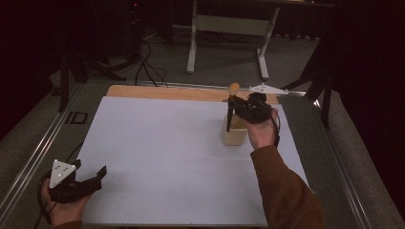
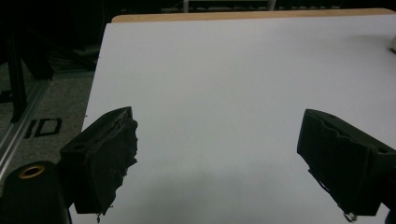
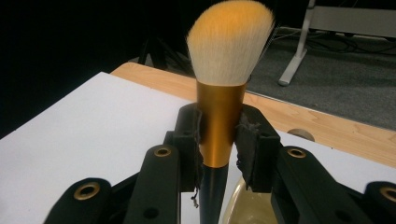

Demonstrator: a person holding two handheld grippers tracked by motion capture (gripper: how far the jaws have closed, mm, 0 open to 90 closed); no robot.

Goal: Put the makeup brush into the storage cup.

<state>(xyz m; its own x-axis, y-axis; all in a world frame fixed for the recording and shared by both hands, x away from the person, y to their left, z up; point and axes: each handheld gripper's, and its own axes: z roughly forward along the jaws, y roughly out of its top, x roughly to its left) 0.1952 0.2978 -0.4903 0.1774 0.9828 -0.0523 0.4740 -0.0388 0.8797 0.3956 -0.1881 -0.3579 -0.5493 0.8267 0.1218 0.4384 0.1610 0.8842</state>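
Observation:
A makeup brush (image 1: 231, 102) with a black handle, gold ferrule (image 3: 219, 122) and pale orange-tipped bristles (image 3: 229, 41) stands upright, bristles up. My right gripper (image 1: 235, 106) is shut on its ferrule, and the handle's lower end reaches down into a cream-coloured holder (image 1: 234, 135) on the white mat (image 1: 167, 157). In the right gripper view the holder's rim (image 3: 243, 205) shows just below the jaws. My left gripper (image 1: 90, 179) rests open at the mat's near left corner, its jaws wide apart over bare mat (image 2: 224, 93) with nothing between them.
A wooden board edge (image 1: 162, 92) runs along the mat's far side. Beyond the table stand a white desk frame (image 1: 227, 28) and cables (image 1: 148, 67) on the grey floor. A metal rail (image 1: 33, 152) runs along the table's left side.

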